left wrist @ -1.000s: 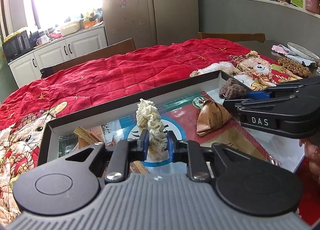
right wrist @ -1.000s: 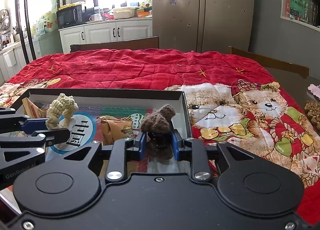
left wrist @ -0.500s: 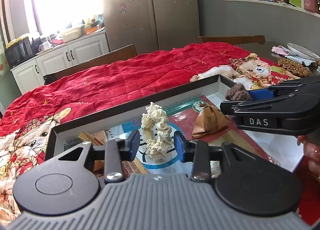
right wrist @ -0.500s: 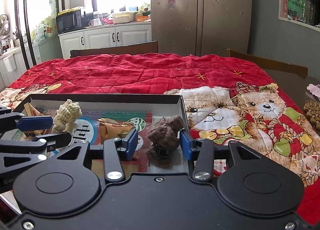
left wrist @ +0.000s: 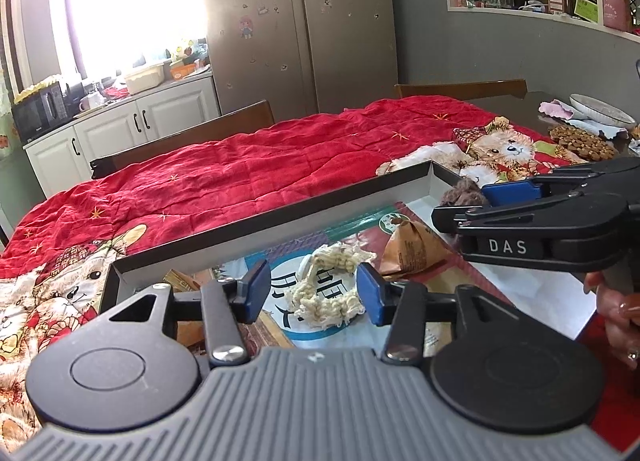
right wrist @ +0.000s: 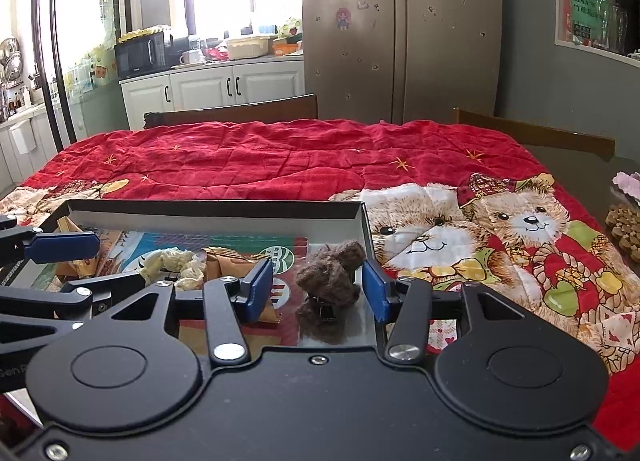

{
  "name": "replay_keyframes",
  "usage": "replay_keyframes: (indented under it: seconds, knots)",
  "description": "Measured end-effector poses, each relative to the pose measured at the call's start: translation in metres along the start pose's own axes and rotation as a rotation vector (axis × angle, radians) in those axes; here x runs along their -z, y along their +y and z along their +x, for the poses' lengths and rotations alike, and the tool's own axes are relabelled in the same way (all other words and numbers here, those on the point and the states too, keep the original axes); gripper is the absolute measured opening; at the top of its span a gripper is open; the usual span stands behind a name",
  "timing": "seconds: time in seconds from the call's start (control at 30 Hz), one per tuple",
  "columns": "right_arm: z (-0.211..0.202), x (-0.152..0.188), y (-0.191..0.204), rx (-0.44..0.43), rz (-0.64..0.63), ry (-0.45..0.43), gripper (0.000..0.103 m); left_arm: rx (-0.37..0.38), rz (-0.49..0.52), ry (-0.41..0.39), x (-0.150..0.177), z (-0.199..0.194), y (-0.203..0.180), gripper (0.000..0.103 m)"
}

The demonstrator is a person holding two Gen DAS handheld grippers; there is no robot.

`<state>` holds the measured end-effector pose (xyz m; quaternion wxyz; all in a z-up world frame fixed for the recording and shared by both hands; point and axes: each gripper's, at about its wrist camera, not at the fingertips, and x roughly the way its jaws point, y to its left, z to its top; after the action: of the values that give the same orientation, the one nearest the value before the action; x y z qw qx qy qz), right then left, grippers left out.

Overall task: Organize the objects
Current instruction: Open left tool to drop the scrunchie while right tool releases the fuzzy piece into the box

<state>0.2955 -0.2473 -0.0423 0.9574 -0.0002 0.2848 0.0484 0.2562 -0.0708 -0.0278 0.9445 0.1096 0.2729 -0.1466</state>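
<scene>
Cream knitted scrunchie (left wrist: 328, 293) lying flat on the printed floor of a shallow black tray (left wrist: 256, 227), slumped between the blue pads of the left gripper (left wrist: 314, 293) with a clear gap on each side. Left jaws apart, just been opening, touching nothing. Brown fuzzy hair clip (right wrist: 330, 285) resting in the tray's far right corner, against the wall, between the pads of the right gripper (right wrist: 320, 291). Right jaws also apart and just been opening, pads clear of the clip. Brown paper packet (left wrist: 408, 251) lying in the tray between the scrunchie and the clip. Tray sitting on a red quilt (right wrist: 280, 157) printed with teddy bears. Part of a hand (left wrist: 618, 313) on the right gripper's handle at the frame edge of the left view.
</scene>
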Motion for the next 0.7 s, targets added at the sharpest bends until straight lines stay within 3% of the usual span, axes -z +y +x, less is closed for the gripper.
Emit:
replay_keyframes:
  seconds: [0.7]
  knots:
    - [-0.028, -0.004, 0.006, -0.011, -0.015, -0.039, 0.051, -0.006, -0.02, -0.028, 0.0, -0.027, 0.007, 0.069]
